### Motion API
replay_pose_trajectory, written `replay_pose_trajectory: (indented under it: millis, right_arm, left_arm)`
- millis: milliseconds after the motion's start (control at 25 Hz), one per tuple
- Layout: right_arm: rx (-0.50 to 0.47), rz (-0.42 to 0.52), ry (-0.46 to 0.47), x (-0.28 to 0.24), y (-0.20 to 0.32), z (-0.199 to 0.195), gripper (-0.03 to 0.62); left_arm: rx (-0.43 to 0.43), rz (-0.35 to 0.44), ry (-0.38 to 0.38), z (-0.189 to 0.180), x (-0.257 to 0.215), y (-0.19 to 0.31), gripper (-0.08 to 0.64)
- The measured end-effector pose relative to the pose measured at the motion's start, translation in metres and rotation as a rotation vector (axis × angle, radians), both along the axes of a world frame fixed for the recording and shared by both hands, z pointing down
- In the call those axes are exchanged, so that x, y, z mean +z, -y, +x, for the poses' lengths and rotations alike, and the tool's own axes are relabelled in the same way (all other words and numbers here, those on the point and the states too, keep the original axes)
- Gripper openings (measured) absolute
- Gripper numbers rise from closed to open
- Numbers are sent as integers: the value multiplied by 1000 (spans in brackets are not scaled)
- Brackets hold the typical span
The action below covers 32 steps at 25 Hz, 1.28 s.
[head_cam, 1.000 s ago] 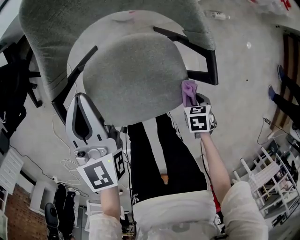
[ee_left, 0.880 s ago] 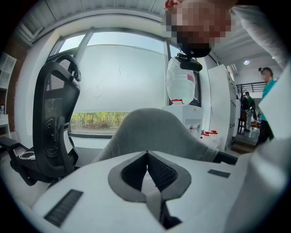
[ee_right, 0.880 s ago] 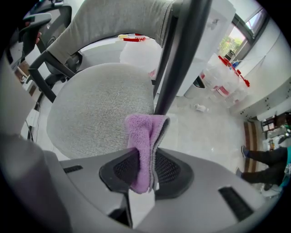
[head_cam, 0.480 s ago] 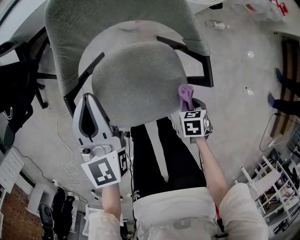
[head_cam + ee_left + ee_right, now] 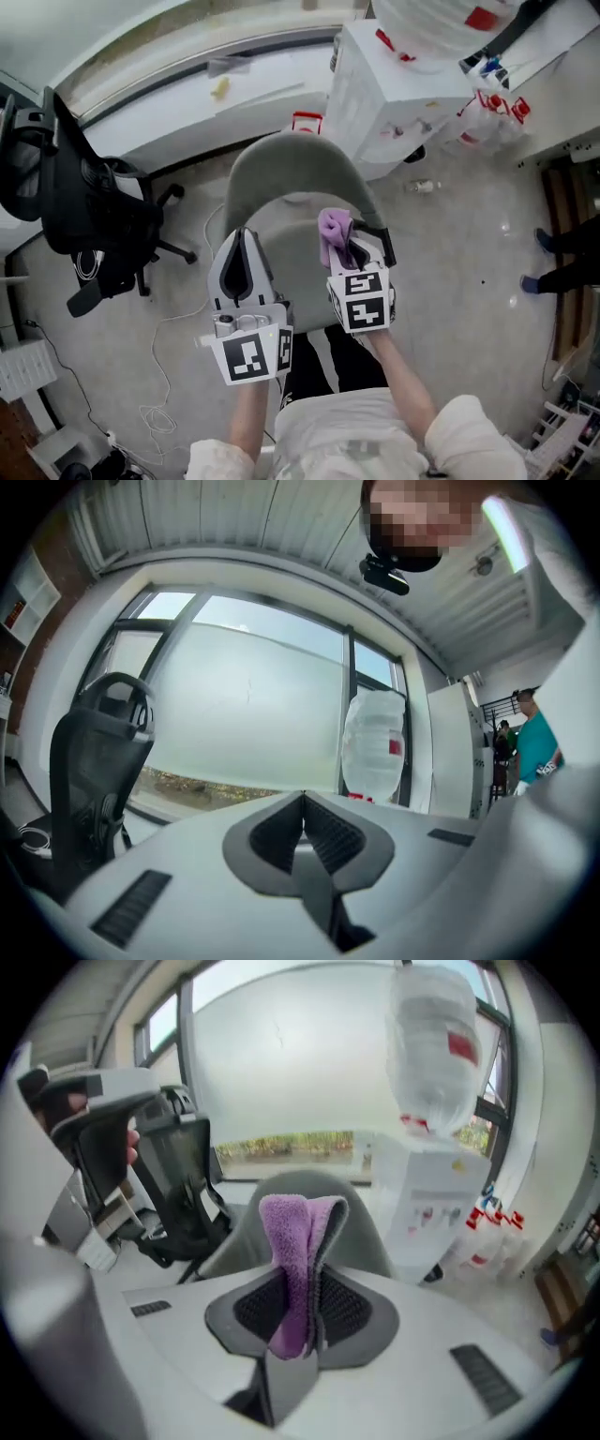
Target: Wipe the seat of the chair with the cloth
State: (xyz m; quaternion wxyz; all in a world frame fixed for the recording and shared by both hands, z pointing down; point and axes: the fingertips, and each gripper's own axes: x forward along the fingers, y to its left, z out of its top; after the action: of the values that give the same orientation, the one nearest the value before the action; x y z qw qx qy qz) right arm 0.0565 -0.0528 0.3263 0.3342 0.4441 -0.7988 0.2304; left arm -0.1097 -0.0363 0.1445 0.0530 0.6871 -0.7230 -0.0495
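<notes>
**Cloth held over the chair seat**

The grey chair (image 5: 292, 178) sits below you. A black office chair (image 5: 94, 220) stands to its left and a white water dispenser (image 5: 394, 103) behind it to the right. The dispenser's bottle (image 5: 433, 1044) carries a red label, too blurred to read. Only the head view shows the seat; the right gripper view catches just the backrest. Your left gripper (image 5: 302, 799) hovers over the seat, jaws pressed together on nothing. Your right gripper (image 5: 309, 1283), beside it, clamps the folded purple cloth (image 5: 292, 1241).
</notes>
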Motion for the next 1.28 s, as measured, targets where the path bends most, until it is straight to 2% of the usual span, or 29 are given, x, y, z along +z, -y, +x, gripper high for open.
replay_pose_trajectory:
  millis: [120, 280, 400, 520, 720, 1000, 1280]
  right_arm:
    - [-41, 163, 93, -112, 7, -25, 92]
    - [-69, 406, 173, -247, 12, -31, 92]
    - [-77, 543, 239, -318, 0, -27, 92]
    - [-82, 629, 320, -364, -11, -24, 92]
    - [-84, 694, 412, -391, -32, -23, 92]
    - [-126, 708, 406, -390, -34, -31, 92]
    - [-152, 704, 389, -388, -34, -41, 92]
  left_arm:
    - [16, 74, 4, 3, -73, -10, 12]
    - [55, 233, 49, 8, -171, -17, 12]
    - [63, 307, 87, 14, -223, -28, 12]
    - [71, 346, 104, 21, -252, -36, 12]
    - [87, 354, 177, 32, -266, -51, 12]
    - [81, 366, 215, 32, -277, -54, 12]
    - [86, 348, 210, 28, -271, -50, 12]
